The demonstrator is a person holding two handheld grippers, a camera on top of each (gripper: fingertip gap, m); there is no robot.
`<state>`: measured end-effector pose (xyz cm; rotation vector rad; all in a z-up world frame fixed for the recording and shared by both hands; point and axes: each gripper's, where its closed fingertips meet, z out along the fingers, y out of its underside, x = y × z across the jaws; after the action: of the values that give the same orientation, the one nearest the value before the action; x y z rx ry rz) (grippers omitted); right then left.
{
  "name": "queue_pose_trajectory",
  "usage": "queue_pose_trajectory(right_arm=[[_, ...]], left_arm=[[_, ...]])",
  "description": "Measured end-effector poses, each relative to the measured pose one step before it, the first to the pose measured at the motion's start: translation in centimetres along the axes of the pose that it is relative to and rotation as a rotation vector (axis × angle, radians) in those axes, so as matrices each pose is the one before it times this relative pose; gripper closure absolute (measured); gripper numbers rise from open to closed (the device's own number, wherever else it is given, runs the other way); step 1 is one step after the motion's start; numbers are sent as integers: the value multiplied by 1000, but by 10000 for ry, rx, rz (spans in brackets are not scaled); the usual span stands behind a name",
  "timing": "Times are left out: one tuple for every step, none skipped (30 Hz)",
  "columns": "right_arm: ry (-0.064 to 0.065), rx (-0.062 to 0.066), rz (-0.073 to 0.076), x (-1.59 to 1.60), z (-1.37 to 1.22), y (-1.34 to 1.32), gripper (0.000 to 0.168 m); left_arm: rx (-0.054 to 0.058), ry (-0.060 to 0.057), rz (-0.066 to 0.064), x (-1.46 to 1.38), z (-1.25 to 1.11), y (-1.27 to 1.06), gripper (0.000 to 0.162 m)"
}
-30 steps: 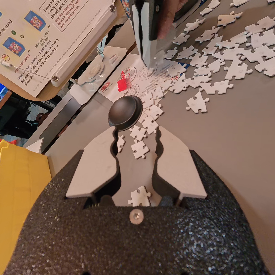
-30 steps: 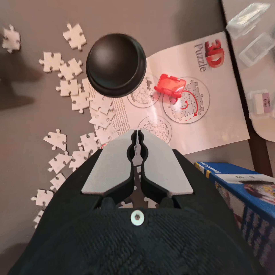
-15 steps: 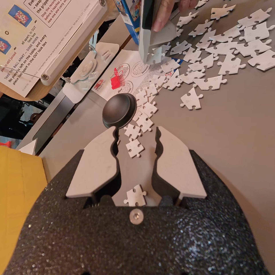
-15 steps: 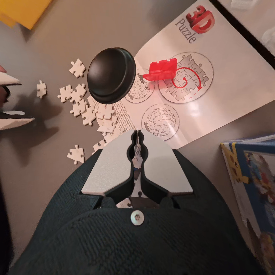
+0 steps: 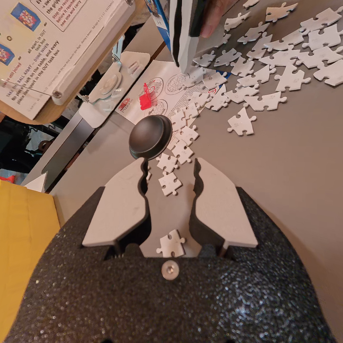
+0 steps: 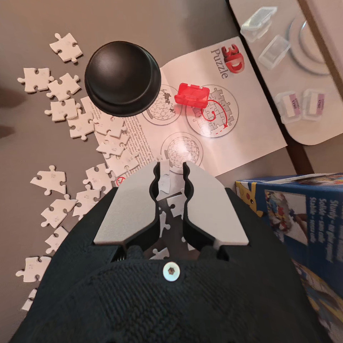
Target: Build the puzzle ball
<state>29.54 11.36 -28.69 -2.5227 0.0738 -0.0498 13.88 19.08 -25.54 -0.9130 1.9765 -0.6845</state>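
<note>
Many white puzzle pieces (image 5: 278, 55) lie face down across the grey table. A black dome-shaped stand (image 5: 150, 136) sits just beyond my left gripper (image 5: 170, 163), which is open and empty over loose pieces (image 5: 169, 182). In the right wrist view the stand (image 6: 122, 79) lies ahead on the left. My right gripper (image 6: 170, 164) is open, jaws a little apart, with one white piece (image 6: 164, 178) leaning against its left finger above the instruction sheet (image 6: 241, 130). The left wrist view shows the right gripper (image 5: 182, 46) pointing down onto a piece (image 5: 194, 77).
A red plastic clip (image 6: 192, 97) lies on the sheet. A blue puzzle box (image 6: 297, 213) stands to the right. Small clear cases (image 6: 274, 48) sit on a white tray past the table edge. A yellow bin (image 5: 22, 241) and a printed board (image 5: 55, 37) are on the left. Some 20 centimeters of space lies between my two pairs of fingers. The red plastic clip (image 6: 192, 97) is closer to my right gripper, around 8 centimeters from its tips; the left tips are 20 centimeters off. The left camera catches it too, in the left wrist view (image 5: 146, 99).
My right gripper, shut on a white piece before, has come down over the sheet and its jaws have parted. My left gripper has stayed open and hardly moved.
</note>
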Motion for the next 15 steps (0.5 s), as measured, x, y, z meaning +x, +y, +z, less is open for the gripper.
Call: queue_pose_trajectory(right_arm=[[129,63,-99,-233,-393,-159,144],[132,90,-124,-289,-459,-165,144],[201,120,-139,-243,-539,-181,144],[241,136,-123,-212,-603,-188,144],[215,151,-59,-254,-697,-168,143],[180,173,11,-311,-770,-159,142],[156,205,61,-333,-875,-132,141],[126,258,88,-377,-950,-134,140],[71,310,92,-477,-986,-141,138],[37,346,78,-539,-993,-138,136],[54,340,67,-515,-942,-97,134],[83,271,88,-459,-880,57,133],[57,199,91,-465,-799,181,131],[30,148,85,-509,-697,305,129],[44,75,66,-466,-600,425,128]], left_arm=[[55,-173,-65,-514,-223,-106,116],[58,-220,-116,-751,-296,-91,117],[74,-242,-168,-989,-398,-79,117],[92,-253,-266,-1254,-505,-43,117],[105,-242,-418,-1516,-625,-24,117],[118,-218,-567,-1786,-732,0,116],[97,-199,-638,-2031,-798,21,116],[22,-214,-589,-2299,-852,94,116],[-79,-242,-418,-2541,-874,165,116],[-181,-260,-185,-2729,-838,294,117],[-268,-297,32,-2860,-732,452,120],[-341,-297,190,-2827,-549,639,123],[-423,-138,262,-2527,-287,853,123],[-503,101,234,-2035,-81,1056,122],[-553,201,143,-1727,70,1149,119]])
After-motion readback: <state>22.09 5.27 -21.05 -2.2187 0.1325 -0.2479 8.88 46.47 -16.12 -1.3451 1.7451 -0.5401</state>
